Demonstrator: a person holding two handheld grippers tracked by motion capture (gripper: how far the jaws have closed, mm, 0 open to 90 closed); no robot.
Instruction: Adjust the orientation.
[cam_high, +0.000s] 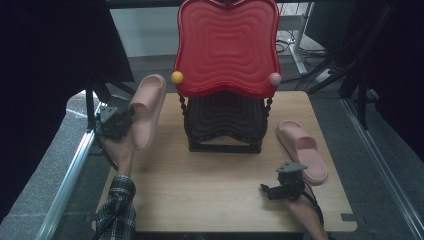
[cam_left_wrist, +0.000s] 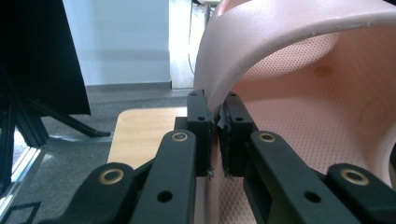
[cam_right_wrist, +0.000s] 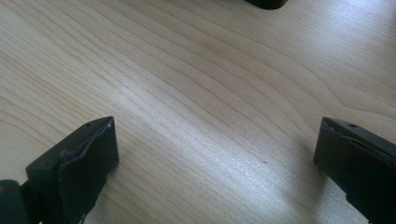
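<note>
Left claw (cam_left_wrist: 212, 135) clamped on strap edge of pink slipper (cam_high: 148, 107), held up off table (cam_high: 210, 200) at left, sole tilted. Right claw (cam_right_wrist: 215, 158) spread wide, empty, low over wood nr 2nd slipper (cam_high: 302, 150). Step: carrying; next prob. onto red-tray rack (cam_high: 227, 47), needs level approach.

table: light wood (cam_high: 210, 200) | floor: grey carpet (cam_high: 75, 165) | wall: pale (cam_left_wrist: 116, 42) | curtains: black (cam_high: 45, 75)
</note>
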